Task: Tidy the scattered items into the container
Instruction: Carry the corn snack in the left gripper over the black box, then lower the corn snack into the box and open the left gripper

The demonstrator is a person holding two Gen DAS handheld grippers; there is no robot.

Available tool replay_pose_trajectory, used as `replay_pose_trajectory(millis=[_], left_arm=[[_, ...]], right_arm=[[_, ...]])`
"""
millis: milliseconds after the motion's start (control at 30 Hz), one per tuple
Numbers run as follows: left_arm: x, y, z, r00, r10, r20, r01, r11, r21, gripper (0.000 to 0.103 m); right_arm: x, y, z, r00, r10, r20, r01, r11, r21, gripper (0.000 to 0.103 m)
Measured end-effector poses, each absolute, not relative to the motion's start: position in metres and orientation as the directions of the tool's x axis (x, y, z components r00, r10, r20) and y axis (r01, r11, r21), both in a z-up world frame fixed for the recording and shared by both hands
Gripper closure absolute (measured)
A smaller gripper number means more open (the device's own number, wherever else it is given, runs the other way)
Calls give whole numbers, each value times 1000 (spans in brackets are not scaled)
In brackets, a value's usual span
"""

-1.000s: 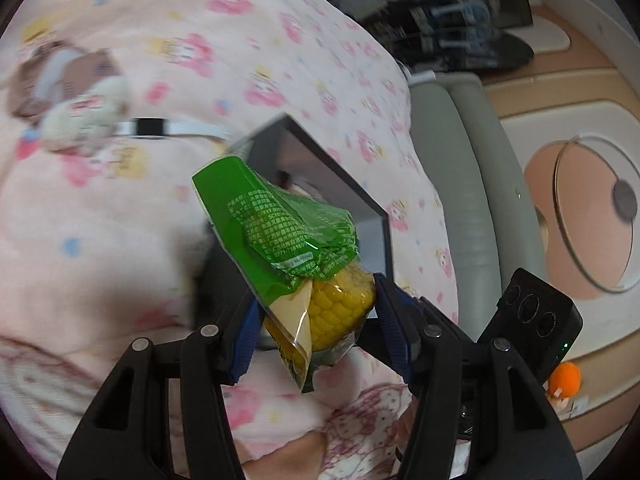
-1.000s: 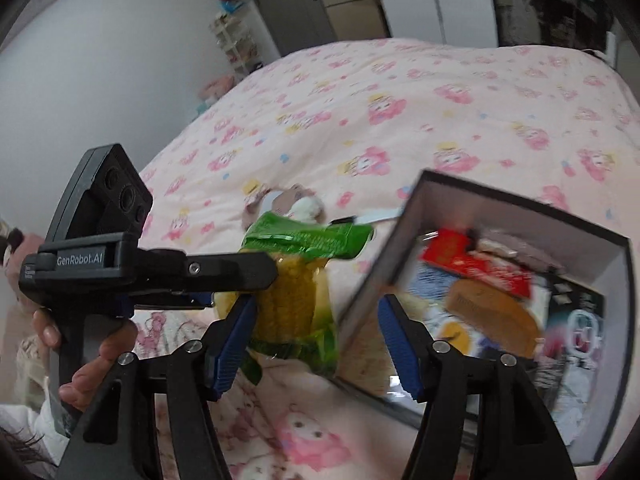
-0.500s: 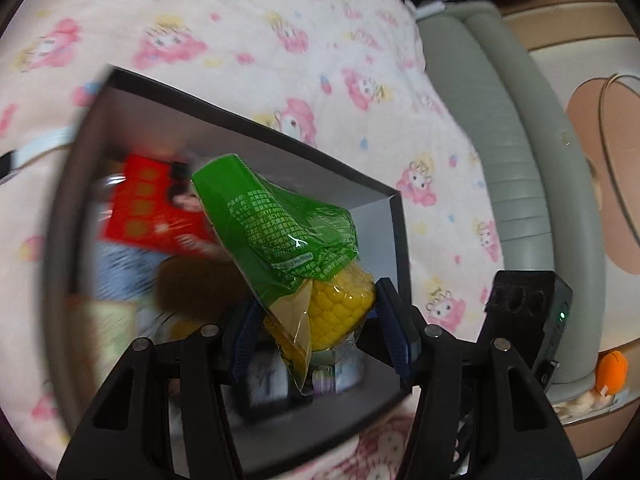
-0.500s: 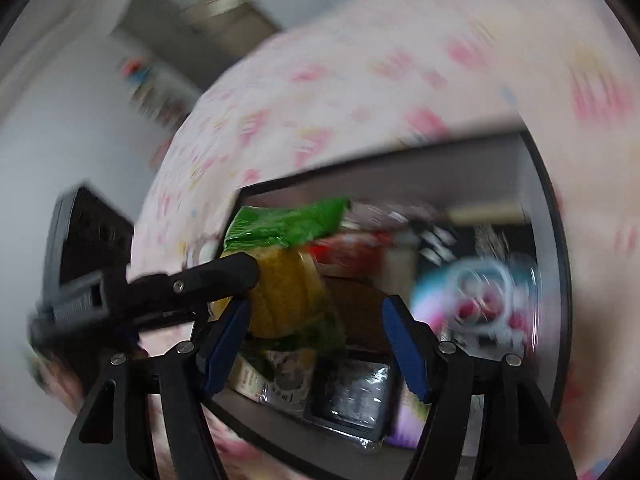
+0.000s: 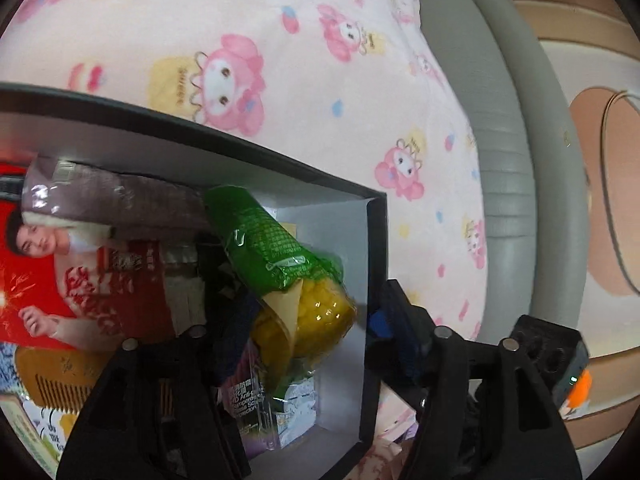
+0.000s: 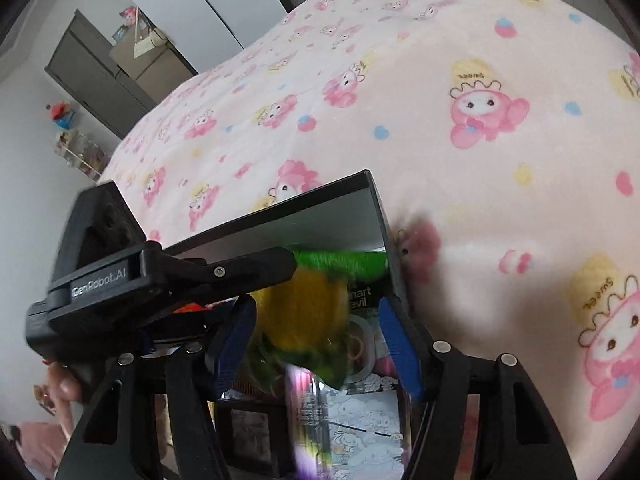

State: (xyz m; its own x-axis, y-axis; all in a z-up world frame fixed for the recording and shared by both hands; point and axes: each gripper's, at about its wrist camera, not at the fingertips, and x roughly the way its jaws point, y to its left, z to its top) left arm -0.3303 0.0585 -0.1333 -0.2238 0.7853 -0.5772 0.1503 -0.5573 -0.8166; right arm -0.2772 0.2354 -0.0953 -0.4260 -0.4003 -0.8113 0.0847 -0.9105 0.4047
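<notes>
Left claw (image 5: 304, 320), spread around packaged corn (image 5: 296, 280), hangs over box (image 5: 376, 280) on pink cartoon-print blanket (image 5: 280, 40); right claw (image 6: 316, 340) gapes empty.

One black box (image 5: 372, 264) sits on one pink cartoon-print blanket (image 5: 280, 40), and one packaged corn cob (image 5: 296, 280) is inside it. Also in the box are one red printed packet (image 5: 60, 272), one wooden comb (image 5: 56, 380) and one brown-wrapped bundle (image 5: 116, 200). Two grippers show, the left gripper (image 5: 304, 328) and the right gripper (image 6: 316, 340); the blurred packets beneath the corn number perhaps three or four.
</notes>
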Motion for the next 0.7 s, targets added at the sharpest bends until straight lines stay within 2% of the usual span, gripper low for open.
replay_pose_trajectory(millis=[67, 133, 200, 367, 433, 633, 700], left_arm=[[-319, 46, -126, -285, 747, -601, 153, -584, -797, 50], [-307, 37, -113, -345, 670, -657, 140, -656, -742, 66], [-297, 34, -102, -373, 625, -685, 115, -702, -703, 72], [-280, 30, -92, -386, 525, -758, 139, -780, -611, 73], [-278, 30, -99, -370, 522, -768, 153, -781, -605, 73], [-281, 37, -113, -388, 561, -731, 181, -732, -657, 73], [-289, 45, -114, -382, 630, -677, 173, -671, -721, 73]], right_arm=[[-278, 238, -93, -443, -400, -802, 82, -909, 408, 42], [-279, 239, -92, -443, -407, -799, 75, -905, 419, 42], [-276, 239, -89, -440, -403, -803, 76, -907, 413, 44], [-269, 239, -87, -429, -385, -817, 77, -917, 391, 45], [-269, 241, -87, -417, -397, -818, 75, -911, 405, 45], [-263, 230, -89, -392, -406, -826, 103, -911, 399, 45], [-261, 228, -87, -402, -402, -823, 116, -913, 390, 45]])
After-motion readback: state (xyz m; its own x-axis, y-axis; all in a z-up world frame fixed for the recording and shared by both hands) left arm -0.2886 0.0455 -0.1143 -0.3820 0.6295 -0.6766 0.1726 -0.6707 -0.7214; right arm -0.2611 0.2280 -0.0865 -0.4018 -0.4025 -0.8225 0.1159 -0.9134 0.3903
